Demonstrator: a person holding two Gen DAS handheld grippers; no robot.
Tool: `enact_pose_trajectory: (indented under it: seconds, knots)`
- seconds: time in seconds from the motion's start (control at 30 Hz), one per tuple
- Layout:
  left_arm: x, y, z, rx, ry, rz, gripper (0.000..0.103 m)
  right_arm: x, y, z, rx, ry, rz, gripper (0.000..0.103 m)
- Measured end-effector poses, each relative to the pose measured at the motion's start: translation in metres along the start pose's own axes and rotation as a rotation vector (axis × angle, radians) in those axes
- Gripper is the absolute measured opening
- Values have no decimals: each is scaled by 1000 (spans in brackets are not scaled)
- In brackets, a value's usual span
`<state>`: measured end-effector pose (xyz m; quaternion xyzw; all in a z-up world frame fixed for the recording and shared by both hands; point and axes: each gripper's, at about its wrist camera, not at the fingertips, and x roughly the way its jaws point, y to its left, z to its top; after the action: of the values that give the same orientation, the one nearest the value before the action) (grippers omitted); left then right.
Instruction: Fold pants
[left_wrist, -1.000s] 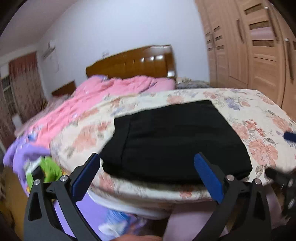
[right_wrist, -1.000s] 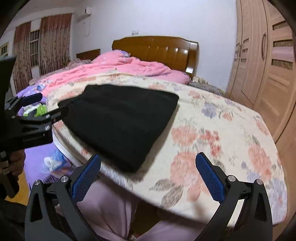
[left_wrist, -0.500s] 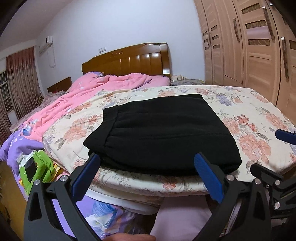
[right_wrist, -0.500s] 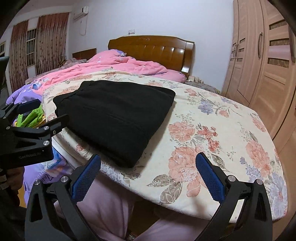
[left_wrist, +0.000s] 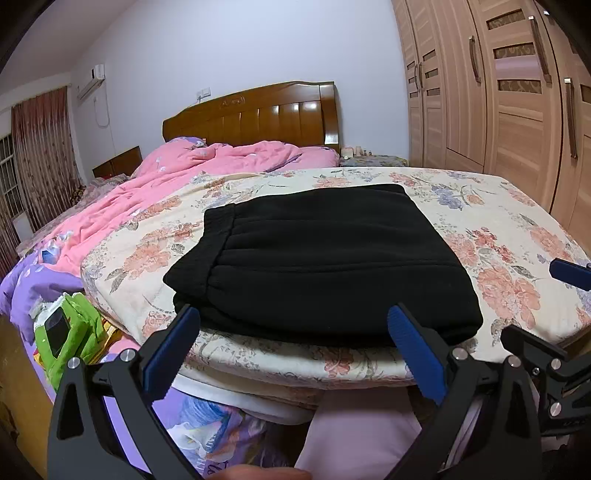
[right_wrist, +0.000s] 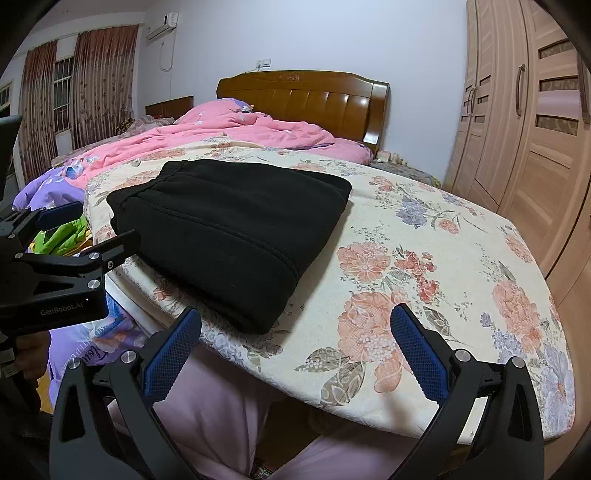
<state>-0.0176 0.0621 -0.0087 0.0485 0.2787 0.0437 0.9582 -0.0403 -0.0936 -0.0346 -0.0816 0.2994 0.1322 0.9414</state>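
The black pants (left_wrist: 317, 258) lie folded into a thick rectangle on the floral sheet (left_wrist: 498, 236) near the bed's foot edge, waistband to the left. My left gripper (left_wrist: 293, 332) hovers open just in front of the fold's near edge, touching nothing. In the right wrist view the same pants (right_wrist: 232, 229) sit left of centre, and my right gripper (right_wrist: 295, 334) is open over the bed edge, to the right of the bundle's near corner. The left gripper's body (right_wrist: 55, 273) shows at that view's left side.
A pink quilt (left_wrist: 177, 192) covers the far left of the bed below the wooden headboard (left_wrist: 258, 118). Wardrobe doors (left_wrist: 517, 92) stand to the right. A green toy (left_wrist: 70, 332) and purple bedding (left_wrist: 29, 291) lie low on the left. Pink-clad legs (right_wrist: 207, 413) are under the grippers.
Both grippers have drawn back and steadied in front of the folded pants, which lie still. The left view swung from a tilted, blurred look to a level one. Jaws stayed open.
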Motion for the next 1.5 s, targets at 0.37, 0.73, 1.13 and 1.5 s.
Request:
enact_pose_trajectory:
  seconds: [0.37, 0.73, 1.13, 1.5]
  knots:
    - [1, -1, 0, 0, 2, -3, 102, 0, 0, 0, 1, 2, 0, 99]
    - [3, -2, -1, -4, 10, -9, 102, 1, 0, 0, -1, 7, 6, 99]
    - [3, -1, -1, -7, 12, -9, 102, 2, -1, 0, -5, 5, 9, 99]
    - [3, -2, -3, -24, 20, -9, 102, 2, 0, 0, -5, 8, 9, 99]
